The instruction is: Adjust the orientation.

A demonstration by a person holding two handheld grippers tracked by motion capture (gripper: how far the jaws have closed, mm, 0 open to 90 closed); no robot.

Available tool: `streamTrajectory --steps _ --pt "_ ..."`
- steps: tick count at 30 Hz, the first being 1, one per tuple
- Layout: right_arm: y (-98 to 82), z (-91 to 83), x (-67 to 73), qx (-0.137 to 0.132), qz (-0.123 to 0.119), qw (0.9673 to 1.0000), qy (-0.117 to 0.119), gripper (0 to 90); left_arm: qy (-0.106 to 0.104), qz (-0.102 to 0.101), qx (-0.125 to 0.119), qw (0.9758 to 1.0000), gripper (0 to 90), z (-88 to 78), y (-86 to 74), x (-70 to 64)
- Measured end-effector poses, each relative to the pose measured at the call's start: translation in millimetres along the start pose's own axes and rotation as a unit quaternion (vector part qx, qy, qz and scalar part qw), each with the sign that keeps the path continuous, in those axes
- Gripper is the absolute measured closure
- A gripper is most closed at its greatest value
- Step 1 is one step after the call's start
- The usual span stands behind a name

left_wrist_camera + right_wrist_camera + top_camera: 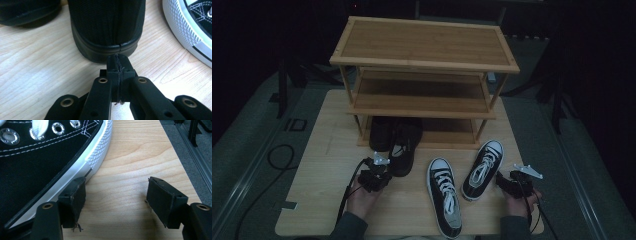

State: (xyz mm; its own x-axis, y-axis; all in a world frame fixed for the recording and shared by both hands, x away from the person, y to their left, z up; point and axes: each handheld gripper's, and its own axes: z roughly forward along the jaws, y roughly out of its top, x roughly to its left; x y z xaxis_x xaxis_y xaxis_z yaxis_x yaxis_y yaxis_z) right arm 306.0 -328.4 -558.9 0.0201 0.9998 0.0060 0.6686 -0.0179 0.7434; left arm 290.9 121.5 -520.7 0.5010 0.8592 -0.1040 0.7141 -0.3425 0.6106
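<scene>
You are pressing your closed, empty left gripper (117, 65) against the black shoe's (106, 27) heel, seemingly nudging it rackward, right gripper (116, 195) resting wide

My left gripper (374, 175) and right gripper (514, 184) are black plastic, each topped by a grey three-cornered plate. Black cables trail from both toward the near edge. Brass-coloured rivets sit in the jointed linkage arms. My fingers (75, 200) are blocky black pads with frayed threads at their edges. My sleeves (349, 227) are dark grey-green.
</scene>
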Motion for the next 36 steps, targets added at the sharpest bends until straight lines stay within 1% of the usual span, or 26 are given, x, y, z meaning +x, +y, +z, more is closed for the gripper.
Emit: streamTrajectory --steps 7,17,20,26,31,36 --pt "0.0 0.0 0.0 0.000 0.000 1.0000 0.000 31.3 0.006 0.009 0.014 0.9998 89.3 8.5 -3.2 -6.5" --pt "0.0 0.0 0.0 0.000 0.000 1.0000 0.000 31.4 0.012 0.007 0.026 0.9996 89.0 19.5 -4.5 -7.4" --pt "0.0 0.0 0.1 0.000 0.000 1.0000 0.000 31.4 0.010 0.002 0.025 0.9996 89.2 21.5 -3.7 -7.4" --pt "0.0 0.0 0.1 0.000 0.001 1.0000 0.000 31.3 0.009 0.004 0.021 0.9997 89.2 23.1 0.2 -9.7" --pt "0.0 0.0 0.0 0.000 0.000 1.0000 0.000 31.3 0.007 0.013 0.017 0.9998 89.2 25.1 6.4 -14.3" --pt "0.1 0.0 0.1 0.000 0.001 1.0000 0.000 31.3 0.004 0.009 0.010 0.9999 89.3 27.8 9.2 -16.5"
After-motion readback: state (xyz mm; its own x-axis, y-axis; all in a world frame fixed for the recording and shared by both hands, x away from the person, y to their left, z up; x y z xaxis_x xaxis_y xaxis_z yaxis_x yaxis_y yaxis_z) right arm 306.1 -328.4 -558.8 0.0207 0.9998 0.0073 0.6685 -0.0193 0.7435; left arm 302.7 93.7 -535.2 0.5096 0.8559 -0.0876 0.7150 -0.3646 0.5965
